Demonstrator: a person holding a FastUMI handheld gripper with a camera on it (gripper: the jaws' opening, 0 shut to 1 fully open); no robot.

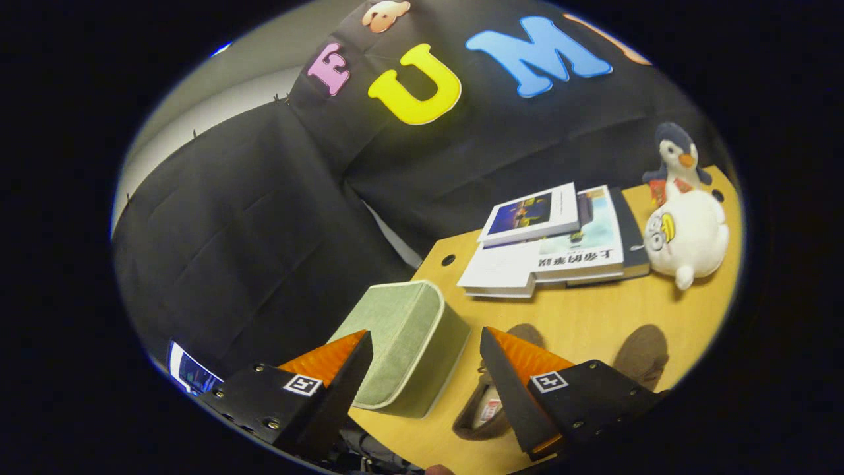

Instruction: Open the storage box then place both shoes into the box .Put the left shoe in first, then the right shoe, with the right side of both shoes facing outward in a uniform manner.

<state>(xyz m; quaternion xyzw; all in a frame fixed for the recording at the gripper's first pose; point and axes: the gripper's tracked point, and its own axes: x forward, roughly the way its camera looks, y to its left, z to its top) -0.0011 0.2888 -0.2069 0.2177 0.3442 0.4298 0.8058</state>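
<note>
A green fabric storage box (407,343) with pale piping sits on the wooden table (593,310), its lid closed, just ahead of and partly between my fingers. My gripper (425,359) is open, held above the table and tilted, with nothing between its fingers. Two brown shoes lie to the right of the box: one (484,409) partly hidden behind the right finger (521,382), its opening showing, and the other (641,356) farther right. The left finger (330,379) overlaps the box's near corner in the view; whether it touches the box I cannot tell.
A stack of books (554,244) lies beyond the box on the table. Two plush toys stand at the table's far right: a white one (689,237) and a penguin (678,158) behind it. The table's left edge runs just past the box.
</note>
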